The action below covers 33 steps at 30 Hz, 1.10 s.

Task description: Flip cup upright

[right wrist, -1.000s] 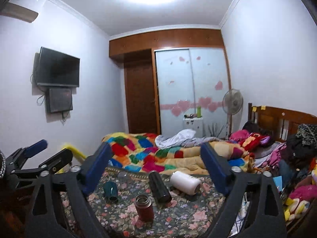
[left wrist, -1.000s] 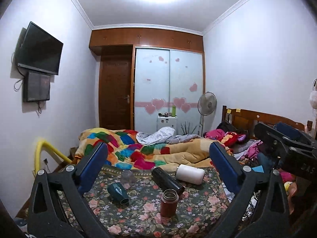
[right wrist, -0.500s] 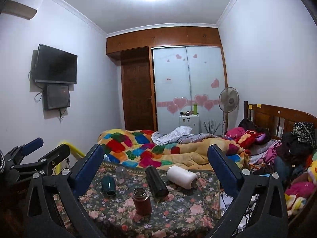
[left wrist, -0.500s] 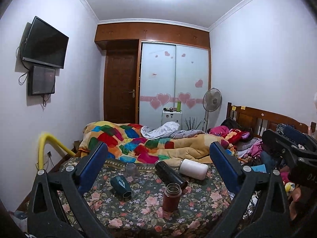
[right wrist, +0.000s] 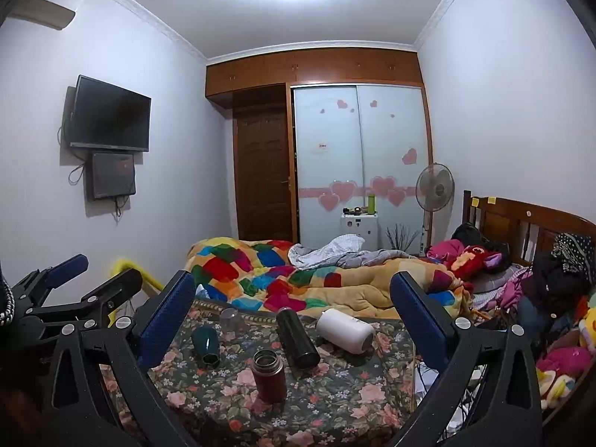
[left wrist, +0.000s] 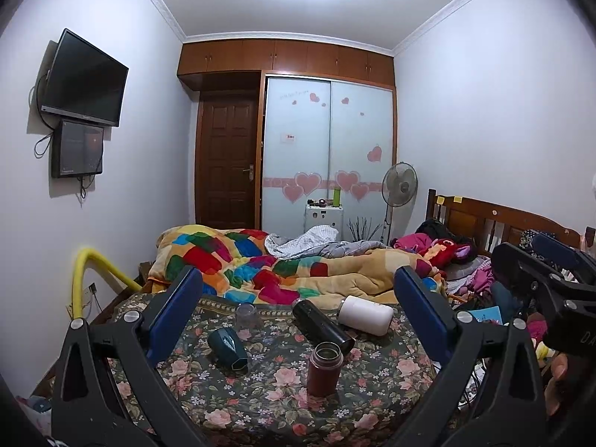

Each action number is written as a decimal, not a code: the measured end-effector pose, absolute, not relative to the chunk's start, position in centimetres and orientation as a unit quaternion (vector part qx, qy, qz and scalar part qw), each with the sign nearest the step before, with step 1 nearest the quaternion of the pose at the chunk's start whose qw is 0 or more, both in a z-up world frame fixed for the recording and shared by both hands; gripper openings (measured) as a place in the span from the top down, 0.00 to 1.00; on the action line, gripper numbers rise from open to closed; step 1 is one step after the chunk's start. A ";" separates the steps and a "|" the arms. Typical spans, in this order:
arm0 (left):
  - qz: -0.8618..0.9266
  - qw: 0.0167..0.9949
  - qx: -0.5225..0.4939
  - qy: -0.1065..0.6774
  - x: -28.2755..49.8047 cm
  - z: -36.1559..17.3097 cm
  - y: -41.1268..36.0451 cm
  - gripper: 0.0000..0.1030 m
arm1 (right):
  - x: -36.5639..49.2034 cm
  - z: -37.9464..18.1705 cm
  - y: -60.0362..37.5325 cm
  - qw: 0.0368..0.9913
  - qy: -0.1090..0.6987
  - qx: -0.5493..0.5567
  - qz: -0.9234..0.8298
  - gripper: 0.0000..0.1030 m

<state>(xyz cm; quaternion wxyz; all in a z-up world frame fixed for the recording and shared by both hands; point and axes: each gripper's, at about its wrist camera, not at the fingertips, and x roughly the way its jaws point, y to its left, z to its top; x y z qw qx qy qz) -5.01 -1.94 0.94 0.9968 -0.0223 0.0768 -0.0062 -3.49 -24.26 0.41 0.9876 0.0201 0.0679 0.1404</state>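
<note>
The red-brown flask [left wrist: 325, 368] stands upright with its mouth open, close to the near edge of the floral tablecloth [left wrist: 387, 380], and serves as the landmark here. 4 other vessels sit behind it. The teal cup [left wrist: 228, 348] lies on its side behind and to the left of the flask, apart from it. The clear glass [left wrist: 247, 316] stands mouth-down farther back-left, near the cloth's far edge. The black flask [left wrist: 322, 326] lies just behind the red-brown flask, and the white bottle [left wrist: 367, 314] lies back-right, beside the quilt [left wrist: 283, 272]. Bare cloth shows left and right of the flask. The left gripper [left wrist: 298, 298] and right gripper [right wrist: 292, 298] hang wide open above the near edge, holding nothing.
</note>
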 end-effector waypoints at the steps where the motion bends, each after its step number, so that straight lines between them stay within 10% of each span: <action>1: -0.007 0.997 -0.023 0.077 -5.0 0.9 -1.9 0.00 | -3.5 0.4 -24.2 0.987 0.069 0.020 0.141 0.00; 33: -0.013 0.996 -0.027 0.079 -4.9 1.1 -2.2 0.00 | -3.4 0.4 -24.0 0.987 0.072 0.023 0.141 0.00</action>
